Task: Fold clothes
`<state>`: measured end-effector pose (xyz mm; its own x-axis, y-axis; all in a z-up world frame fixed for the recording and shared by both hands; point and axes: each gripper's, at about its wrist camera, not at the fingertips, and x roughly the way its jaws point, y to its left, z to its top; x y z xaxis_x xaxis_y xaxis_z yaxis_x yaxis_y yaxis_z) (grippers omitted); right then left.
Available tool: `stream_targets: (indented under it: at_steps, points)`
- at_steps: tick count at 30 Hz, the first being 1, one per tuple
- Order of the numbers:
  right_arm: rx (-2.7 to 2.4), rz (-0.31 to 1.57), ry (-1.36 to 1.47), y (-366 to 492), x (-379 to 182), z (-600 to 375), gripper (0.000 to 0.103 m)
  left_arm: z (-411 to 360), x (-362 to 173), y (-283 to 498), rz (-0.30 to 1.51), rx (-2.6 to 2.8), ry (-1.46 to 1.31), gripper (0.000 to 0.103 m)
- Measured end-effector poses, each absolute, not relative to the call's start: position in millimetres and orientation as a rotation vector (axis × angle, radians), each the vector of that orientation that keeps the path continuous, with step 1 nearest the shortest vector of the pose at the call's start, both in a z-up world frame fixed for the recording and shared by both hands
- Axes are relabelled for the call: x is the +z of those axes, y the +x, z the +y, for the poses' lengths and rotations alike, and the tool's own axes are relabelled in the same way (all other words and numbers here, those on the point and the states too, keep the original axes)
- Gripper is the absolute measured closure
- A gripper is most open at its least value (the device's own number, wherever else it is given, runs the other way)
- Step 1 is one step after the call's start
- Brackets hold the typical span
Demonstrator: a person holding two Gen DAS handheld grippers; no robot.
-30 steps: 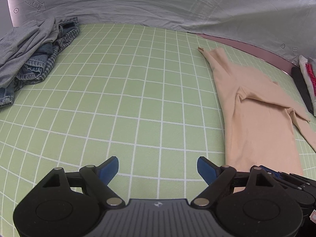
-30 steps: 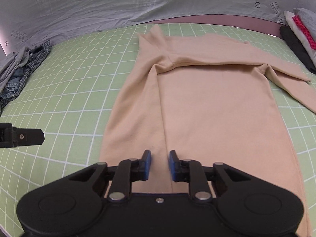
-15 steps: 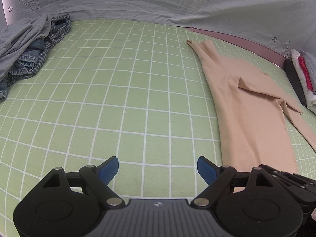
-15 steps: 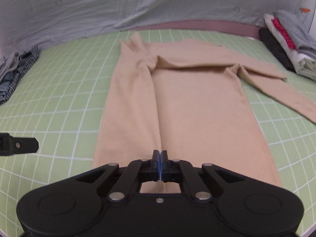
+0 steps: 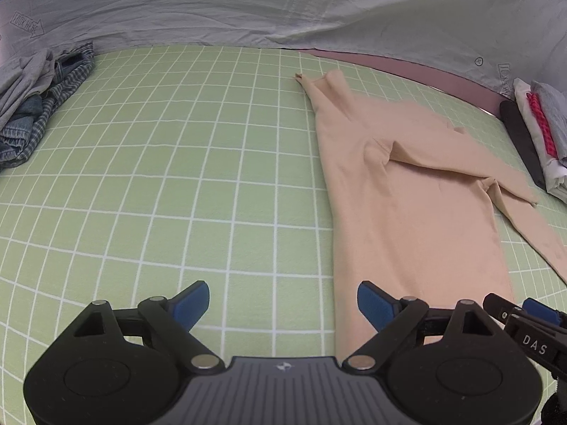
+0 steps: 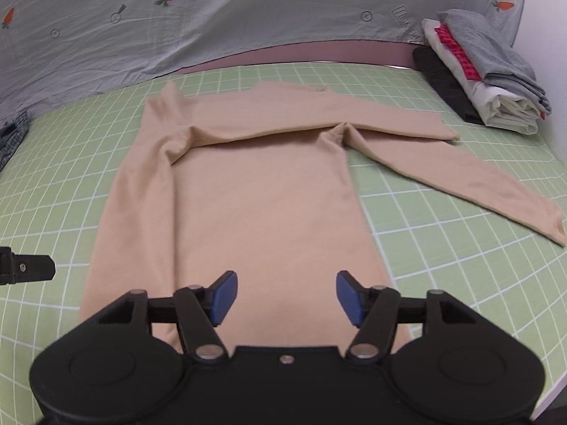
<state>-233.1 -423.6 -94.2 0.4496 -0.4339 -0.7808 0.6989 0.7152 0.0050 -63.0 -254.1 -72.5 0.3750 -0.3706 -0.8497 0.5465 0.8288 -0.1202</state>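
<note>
Right wrist view shows our right gripper (image 6: 287, 297) over the hem of the peach long-sleeved knit top (image 6: 262, 205), spread flat on the green gridded mat (image 6: 71, 163); its jaws are opening, gripping nothing. Our left gripper (image 5: 283, 304), jaws also opening and empty, hovers by the top's edge. We judge it light, soft and limp, probably thin; pinch at hem corners or cuffs.
</note>
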Motion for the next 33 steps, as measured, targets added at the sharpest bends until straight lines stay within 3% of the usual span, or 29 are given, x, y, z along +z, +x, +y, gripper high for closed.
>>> stream_targets:
  at_steps: [2, 4, 11, 13, 15, 23, 30, 32, 33]
  points:
    - [-0.732, 0.828, 0.370, -237.6, -93.6, -441.8, 0.031, -271.4, -73.2, -61.3, 1.022, -0.583, 0.208, 0.009]
    - [-0.749, 0.803, 0.388, -239.8, -93.1, -460.8, 0.022, -286.5, -75.1, -58.5, 1.016, -0.575, 0.223, 0.008]
    - [-0.765, 0.737, 0.382, -227.9, -94.3, -533.8, 0.014, -332.5, -88.4, -24.9, 1.007, -0.544, 0.230, 0.008]
    - [-0.779, 0.713, 0.373, -222.3, -95.5, -558.7, 0.003, -344.4, -92.5, -9.6, 1.005, -0.526, 0.224, 0.007]
    - [-0.809, 0.693, 0.360, -216.4, -98.4, -588.2, 0.001, -356.9, -98.9, 5.6, 1.018, -0.513, 0.237, 0.007]
    - [-0.947, 0.688, 0.365, -201.5, -124.1, -705.2, 0.000, -383.2, -115.2, 43.2, 1.068, -0.471, 0.279, 0.007]
    - [-0.941, 0.780, 0.360, -202.1, -147.8, -739.9, 0.000, -378.6, -125.4, 46.6, 1.119, -0.452, 0.273, 0.003]
    - [-0.937, 0.781, 0.360, -203.4, -147.8, -739.6, 0.002, -375.2, -127.5, 46.6, 1.125, -0.453, 0.262, 0.001]
    - [-0.934, 0.779, 0.369, -204.0, -147.4, -739.4, 0.009, -373.9, -127.7, 46.7, 1.127, -0.454, 0.259, 0.001]
